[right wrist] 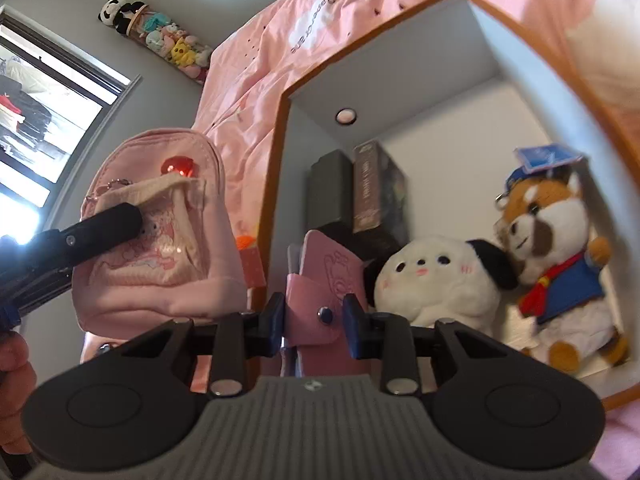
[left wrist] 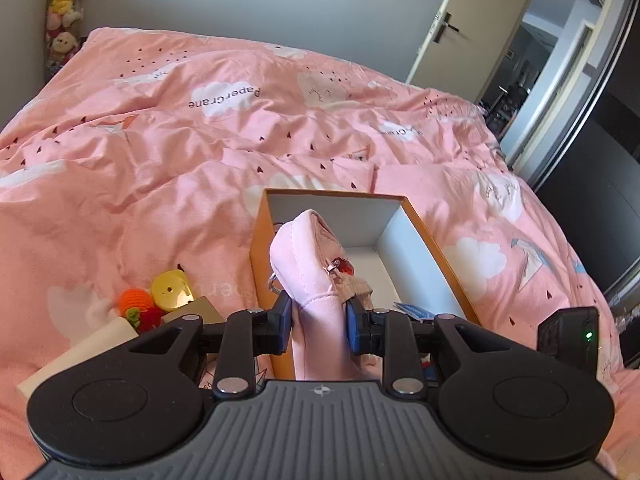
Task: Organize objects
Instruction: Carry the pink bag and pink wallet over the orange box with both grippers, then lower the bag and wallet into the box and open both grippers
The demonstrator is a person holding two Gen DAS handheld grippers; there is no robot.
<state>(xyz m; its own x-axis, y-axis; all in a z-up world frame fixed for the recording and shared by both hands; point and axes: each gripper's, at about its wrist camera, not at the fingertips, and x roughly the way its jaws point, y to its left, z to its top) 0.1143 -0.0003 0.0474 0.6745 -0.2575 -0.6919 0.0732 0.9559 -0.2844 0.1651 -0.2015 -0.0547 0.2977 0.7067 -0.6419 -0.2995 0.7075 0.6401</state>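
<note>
My left gripper [left wrist: 320, 320] is shut on a pink mini backpack [left wrist: 308, 256], which hangs upright over the near left wall of the orange box [left wrist: 336, 194]. Seen from the right wrist, the same backpack [right wrist: 160, 216] is outside the box's left wall [right wrist: 276, 160], with a black finger of the left gripper [right wrist: 112, 220] across its front. My right gripper [right wrist: 314, 316] is shut on a pink snap-button wallet [right wrist: 324, 268] above the box's open inside. In the box lie a white plush dog [right wrist: 432, 276], a red-panda plush [right wrist: 560, 256] and dark boxes [right wrist: 360, 188].
The box rests on a pink duvet [left wrist: 160, 160]. Left of it are a crochet orange [left wrist: 136, 300], a yellow round item [left wrist: 172, 290] and beige boxes [left wrist: 80, 352]. A black device with a green light [left wrist: 568, 336] lies at right. A hand [right wrist: 16, 376] shows at lower left.
</note>
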